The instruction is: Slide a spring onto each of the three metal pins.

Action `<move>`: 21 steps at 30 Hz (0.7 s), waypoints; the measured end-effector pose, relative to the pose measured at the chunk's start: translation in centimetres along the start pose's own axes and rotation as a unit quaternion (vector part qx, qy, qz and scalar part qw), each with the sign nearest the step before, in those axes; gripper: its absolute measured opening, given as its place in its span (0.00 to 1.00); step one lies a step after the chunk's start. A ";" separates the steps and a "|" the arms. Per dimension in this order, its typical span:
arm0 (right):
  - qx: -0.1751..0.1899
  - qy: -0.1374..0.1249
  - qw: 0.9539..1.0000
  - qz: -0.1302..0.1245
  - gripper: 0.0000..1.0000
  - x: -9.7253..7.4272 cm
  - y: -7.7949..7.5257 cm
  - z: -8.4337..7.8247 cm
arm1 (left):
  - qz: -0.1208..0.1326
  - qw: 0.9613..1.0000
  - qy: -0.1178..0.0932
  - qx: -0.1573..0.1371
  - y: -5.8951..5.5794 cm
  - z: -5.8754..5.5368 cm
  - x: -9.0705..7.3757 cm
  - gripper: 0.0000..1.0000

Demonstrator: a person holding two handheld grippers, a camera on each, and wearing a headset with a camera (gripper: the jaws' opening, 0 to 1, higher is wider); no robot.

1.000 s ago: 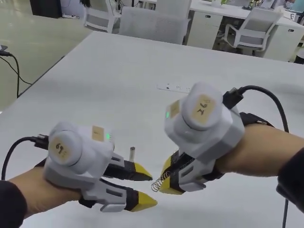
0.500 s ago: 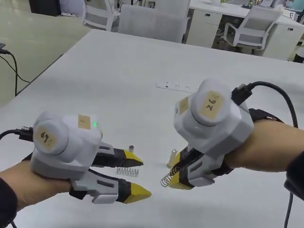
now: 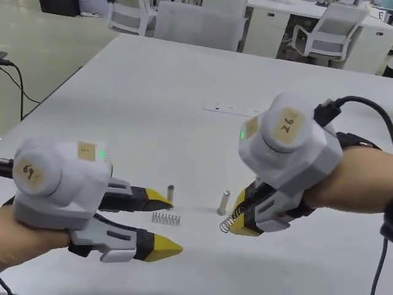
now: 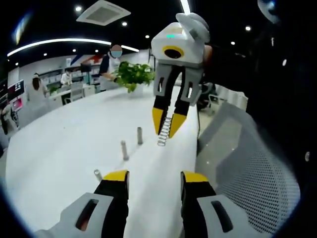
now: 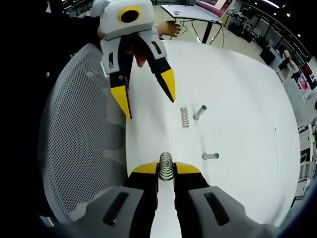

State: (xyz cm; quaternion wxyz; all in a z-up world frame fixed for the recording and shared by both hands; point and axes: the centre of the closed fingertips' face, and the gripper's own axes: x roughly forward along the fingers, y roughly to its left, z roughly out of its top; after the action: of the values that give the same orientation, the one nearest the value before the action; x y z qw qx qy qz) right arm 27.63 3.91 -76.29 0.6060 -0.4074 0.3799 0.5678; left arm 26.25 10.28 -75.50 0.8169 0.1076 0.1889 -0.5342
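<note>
Yellow-tipped right gripper (image 3: 242,215) clenched on spring (image 5: 166,165); coil pokes past tips, its rear end hidden between jaws. Left gripper (image 4: 155,176) released, nothing between jaws. We see loose spring (image 3: 166,218) flat on tabletop (image 3: 184,92) toward near edge, between first pin (image 3: 170,192) and second pin (image 3: 224,201). Third pin (image 4: 98,174) small, base hard to make out beside left jaw.

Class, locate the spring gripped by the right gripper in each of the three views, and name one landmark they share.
Head view: held spring lower centre-right, poking out of the right gripper.
Left gripper view: upper centre, between the right gripper's yellow tips.
Right gripper view: bottom centre, seen end-on between its own jaws.
Shared landmark: metal pins standing on the white table.
</note>
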 end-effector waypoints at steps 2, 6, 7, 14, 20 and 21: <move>0.000 0.002 1.000 0.000 0.08 0.0 -0.1 -0.1 | 0.003 1.000 -0.003 -0.004 -0.1 -0.1 -0.1 0.36; 0.003 0.004 1.000 -0.003 0.08 -0.3 -0.7 -0.4 | 0.011 1.000 -0.007 -0.013 -0.1 -0.3 0.0 0.37; 0.003 0.005 1.000 -0.005 0.08 -0.4 -0.8 -0.4 | 0.012 1.000 -0.008 -0.015 -0.1 -0.4 0.0 0.37; 0.004 0.010 1.000 -0.012 0.08 -0.7 -1.6 -0.9 | 0.019 1.000 -0.008 -0.022 -0.1 -0.9 0.4 0.37; 0.001 0.021 1.000 -0.020 0.08 -0.7 -2.6 -1.2 | 0.022 0.999 -0.006 -0.024 -0.1 -1.3 0.5 0.38; -0.001 0.024 0.999 -0.022 0.08 -0.7 -2.8 -1.3 | 0.024 0.999 -0.007 -0.025 0.0 -1.3 0.5 0.39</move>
State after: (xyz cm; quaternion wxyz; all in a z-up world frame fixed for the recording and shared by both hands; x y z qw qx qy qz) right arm 30.43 2.42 -75.96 0.6090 -0.4297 0.3845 0.5446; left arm 26.13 10.37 -76.85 0.8334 0.0885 0.1937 -0.5101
